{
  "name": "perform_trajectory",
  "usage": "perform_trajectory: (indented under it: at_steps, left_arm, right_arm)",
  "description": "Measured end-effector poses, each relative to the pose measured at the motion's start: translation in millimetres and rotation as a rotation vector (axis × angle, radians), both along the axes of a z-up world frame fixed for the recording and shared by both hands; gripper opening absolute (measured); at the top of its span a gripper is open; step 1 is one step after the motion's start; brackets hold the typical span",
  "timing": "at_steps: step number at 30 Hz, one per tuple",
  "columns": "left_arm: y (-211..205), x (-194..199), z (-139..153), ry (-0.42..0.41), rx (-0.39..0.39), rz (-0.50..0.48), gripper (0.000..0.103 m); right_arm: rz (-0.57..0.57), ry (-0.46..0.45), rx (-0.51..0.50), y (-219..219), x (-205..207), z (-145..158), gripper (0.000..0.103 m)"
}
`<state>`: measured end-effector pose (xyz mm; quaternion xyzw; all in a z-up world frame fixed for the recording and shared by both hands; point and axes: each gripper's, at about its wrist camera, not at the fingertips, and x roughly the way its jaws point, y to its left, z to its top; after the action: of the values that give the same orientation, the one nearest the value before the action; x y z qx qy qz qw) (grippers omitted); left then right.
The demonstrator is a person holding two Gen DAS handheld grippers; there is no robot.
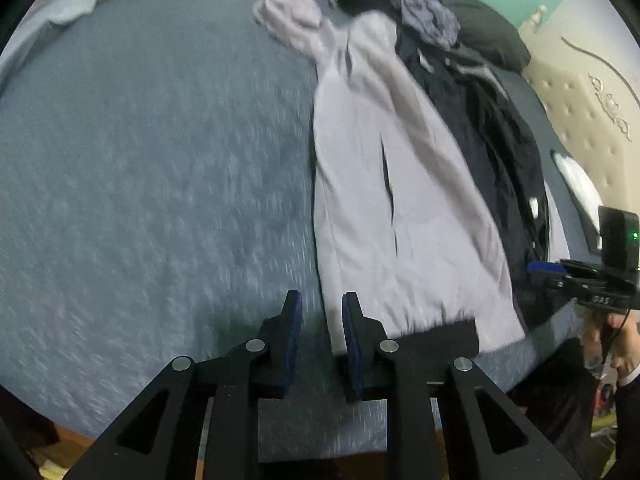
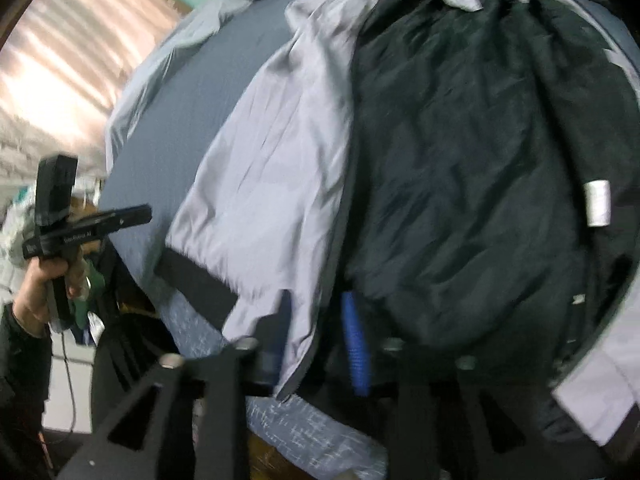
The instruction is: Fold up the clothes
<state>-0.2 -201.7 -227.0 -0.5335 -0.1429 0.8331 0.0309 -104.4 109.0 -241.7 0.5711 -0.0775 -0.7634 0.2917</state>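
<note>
A lavender-grey jacket (image 1: pixel 380 160) lies lengthwise on the bed, opened out, its dark lining (image 2: pixel 460 160) facing up on the right. A black hem band (image 1: pixel 440 336) runs along its near end. My left gripper (image 1: pixel 322 304) hovers at the hem's left corner, open, with only bedcover and the jacket's edge showing in the gap. My right gripper (image 2: pixel 316 328) is over the near edge of the jacket (image 2: pixel 272 160); a flap of lavender fabric hangs between its fingers, which stand apart and do not pinch it. Each view shows the other gripper at its edge, the right gripper (image 1: pixel 540 270) and the left gripper (image 2: pixel 140 216).
The blue-grey bedcover (image 1: pixel 140 160) stretches wide to the jacket's left. A heap of other clothes (image 1: pixel 424 16) and a dark pillow (image 1: pixel 492 40) lie at the far end. A cream tufted headboard (image 1: pixel 580 100) stands on the right. A person's hand (image 2: pixel 40 280) grips the left tool.
</note>
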Motion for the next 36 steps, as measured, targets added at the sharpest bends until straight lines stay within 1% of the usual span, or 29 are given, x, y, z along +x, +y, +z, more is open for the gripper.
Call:
perform_trajectory:
  at_steps: [3, 7, 9, 12, 14, 15, 16, 17, 19, 23, 26, 28, 30, 32, 34, 36]
  left_arm:
    - [1.1, -16.2, 13.7, 0.049, -0.010, 0.016, 0.023]
    - [10.2, -51.8, 25.2, 0.096, -0.011, 0.046, 0.023]
    - [7.2, -62.7, 30.1, 0.111, -0.018, 0.060, 0.023]
    - [18.6, -88.2, 28.6, 0.133, -0.006, 0.072, 0.023]
    - [26.4, -102.2, 29.2, 0.138, -0.004, 0.067, 0.023]
    - [31.7, -109.7, 28.1, 0.137, -0.006, 0.064, 0.023]
    - [36.9, -116.5, 27.3, 0.137, -0.007, 0.059, 0.023]
    - [41.9, -122.4, 26.8, 0.139, -0.009, 0.051, 0.023]
    - [51.0, -133.5, 25.1, 0.151, -0.006, 0.040, 0.023]
    - [66.0, -154.4, 18.6, 0.171, 0.011, 0.034, 0.024]
    - [73.7, -166.5, 14.4, 0.191, 0.009, 0.042, 0.027]
    - [76.5, -170.8, 12.4, 0.212, 0.003, 0.052, 0.033]
    - [78.3, -174.4, 9.5, 0.229, 0.002, 0.063, 0.035]
    - [78.6, -177.3, 4.4, 0.228, 0.024, 0.068, 0.036]
    - [81.1, -179.9, 0.8, 0.229, 0.009, 0.064, 0.037]
    - [83.4, -181.7, -1.8, 0.229, 0.010, 0.059, 0.039]
  right_arm:
    - [-0.061, 0.030, -0.013, 31.2, -12.8, 16.1, 0.032]
    - [-0.174, 0.089, 0.016, 74.8, -34.7, 36.7, 0.033]
    - [-0.247, 0.091, 0.010, 100.6, -47.0, 43.0, 0.033]
    - [-0.368, 0.079, -0.036, 143.9, -64.6, 48.7, 0.033]
    - [-0.426, 0.089, -0.040, 166.0, -75.2, 51.3, 0.034]
    - [-0.454, 0.093, -0.040, 176.6, -80.5, 52.3, 0.038]
    - [-0.473, 0.094, -0.031, 184.9, -86.0, 51.8, 0.045]
    - [-0.492, 0.094, -0.024, 192.9, -91.4, 51.1, 0.047]
    - [-0.531, 0.087, -0.026, 205.6, -101.4, 46.1, 0.051]
    - [-0.596, 0.078, -0.024, 228.6, -125.1, 36.0, 0.054]
    - [-0.620, 0.083, 0.014, 236.8, -144.8, 25.5, 0.055]
    - [-0.631, 0.086, 0.043, 242.6, -155.7, 20.2, 0.055]
    - [-0.640, 0.106, 0.070, 244.9, -164.6, 18.1, 0.055]
    - [-0.647, 0.123, 0.088, 245.0, -172.3, 17.2, 0.055]
    - [-0.654, 0.132, 0.104, 245.0, -179.7, 15.4, 0.055]
    - [-0.677, 0.147, 0.160, 246.2, -185.6, 14.5, 0.055]
